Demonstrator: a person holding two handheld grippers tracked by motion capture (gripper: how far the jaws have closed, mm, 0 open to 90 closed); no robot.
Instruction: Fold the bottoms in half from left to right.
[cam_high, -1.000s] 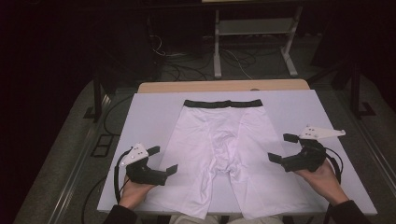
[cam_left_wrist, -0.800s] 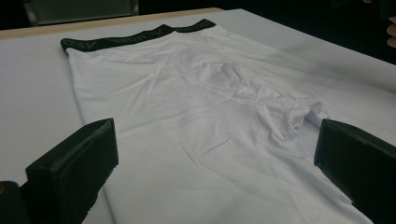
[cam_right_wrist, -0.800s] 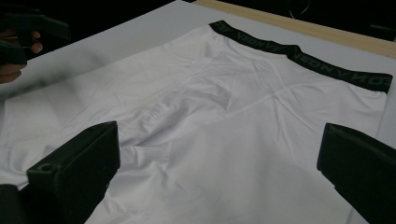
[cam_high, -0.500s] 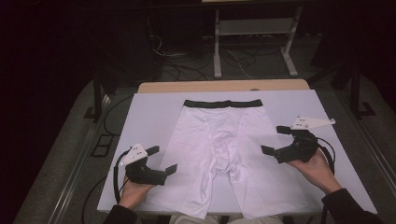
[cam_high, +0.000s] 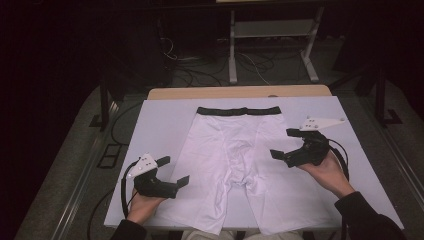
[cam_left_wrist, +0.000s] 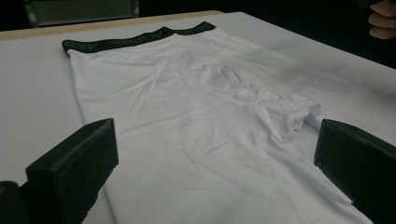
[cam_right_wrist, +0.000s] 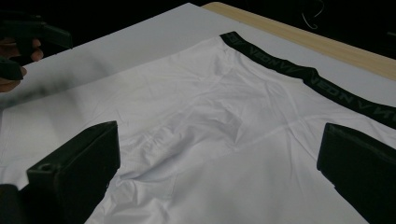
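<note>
Shorts (cam_high: 239, 160) lie flat betw. 2 wide-open, empty units: left gripper (cam_high: 173, 171), right gripper (cam_high: 284, 144).

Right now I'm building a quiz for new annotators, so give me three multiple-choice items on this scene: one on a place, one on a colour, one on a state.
1. Where does the white shorts' waistband lie?
A. At the table's far side
B. At the person's side
C. Hanging off the left edge

2. What colour is the waistband?
A. Red
B. Black
C. Yellow

3. How do the left tool and right tool stand?
A. Both shut on fabric
B. Left shut, right open
C. Both open, holding nothing

Key: 1 A, since the band sits by the wooden table edge farthest from the hands; 2 B, since it shows as a dark strip against the white cloth; 3 C, since each gripper view shows its jaws wide apart over the flat shorts.
</note>
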